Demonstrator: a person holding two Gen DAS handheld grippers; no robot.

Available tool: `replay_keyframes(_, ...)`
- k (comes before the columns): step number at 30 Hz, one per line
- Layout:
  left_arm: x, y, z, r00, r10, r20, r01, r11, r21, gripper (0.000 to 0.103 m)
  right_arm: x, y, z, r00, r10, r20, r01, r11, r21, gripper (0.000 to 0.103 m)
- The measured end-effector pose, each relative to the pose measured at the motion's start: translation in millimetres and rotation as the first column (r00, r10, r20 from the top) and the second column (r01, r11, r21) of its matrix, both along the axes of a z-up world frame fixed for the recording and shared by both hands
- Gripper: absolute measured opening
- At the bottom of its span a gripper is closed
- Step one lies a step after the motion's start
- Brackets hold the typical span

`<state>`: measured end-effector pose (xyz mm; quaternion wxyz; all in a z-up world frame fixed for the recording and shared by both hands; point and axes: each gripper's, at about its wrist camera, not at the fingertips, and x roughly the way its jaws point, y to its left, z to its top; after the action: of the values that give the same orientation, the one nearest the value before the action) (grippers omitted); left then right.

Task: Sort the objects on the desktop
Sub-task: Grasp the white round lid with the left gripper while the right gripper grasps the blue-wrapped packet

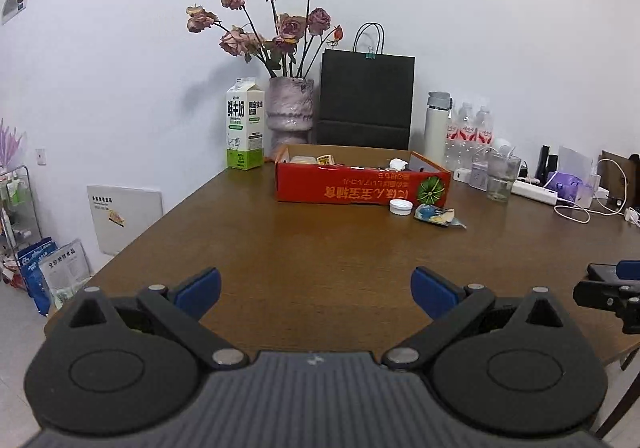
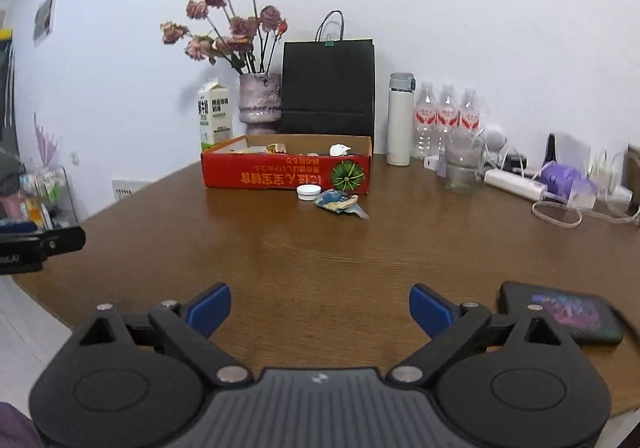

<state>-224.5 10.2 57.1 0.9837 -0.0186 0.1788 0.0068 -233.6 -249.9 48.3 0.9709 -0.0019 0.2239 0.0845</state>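
A red cardboard box (image 1: 360, 187) (image 2: 280, 175) with several small items inside stands at the far middle of the brown table (image 1: 300, 256). In front of it lie a white bottle cap (image 1: 401, 206) (image 2: 308, 192) and a crumpled blue wrapper (image 1: 438, 216) (image 2: 340, 203). My left gripper (image 1: 316, 294) is open over the near table edge, nothing between its blue fingers. My right gripper (image 2: 320, 310) is open too, empty, well short of the cap and wrapper. Each gripper shows at the other view's edge.
Behind the box stand a milk carton (image 1: 245, 123), a vase of dried roses (image 1: 290, 113), a black paper bag (image 1: 366, 99), a white flask (image 1: 437, 127) and water bottles (image 2: 446, 115). A glass (image 2: 460, 167), power strip and cables sit at right. A dark phone (image 2: 560, 312) lies near my right fingers.
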Motion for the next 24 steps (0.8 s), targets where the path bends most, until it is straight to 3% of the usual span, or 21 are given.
replay_keyframes(7, 6.7, -1.5, -3.8, 1.0, -0.009, -0.022, 0.009, 1.0, 0.003, 0.103, 4.8, -0.6, -6.7, 1.0, -0.025, 0.001, 0.025, 1.0, 0.001, 0.096)
replay_keyframes(11, 30.3, -4.6, -6.6, 0.999, -0.024, -0.033, 0.024, 1.0, -0.012, 0.103, 18.2, 0.9, -7.3, 0.999, -0.033, 0.022, 0.034, 0.999, -0.014, 0.096)
replay_keyframes(17, 107.4, -17.8, -0.2, 0.998, -0.056, -0.024, 0.056, 0.998, -0.012, 0.103, 76.3, 10.2, -5.2, 0.999, 0.03, 0.042, -0.028, 0.999, -0.038, 0.094)
replay_keyframes(24, 227.2, -40.9, -7.2, 0.98, -0.155, -0.126, 0.152, 0.988, -0.03, 0.101, 191.5, 17.4, -13.7, 0.999, 0.036, -0.033, -0.037, 0.999, -0.036, 0.086)
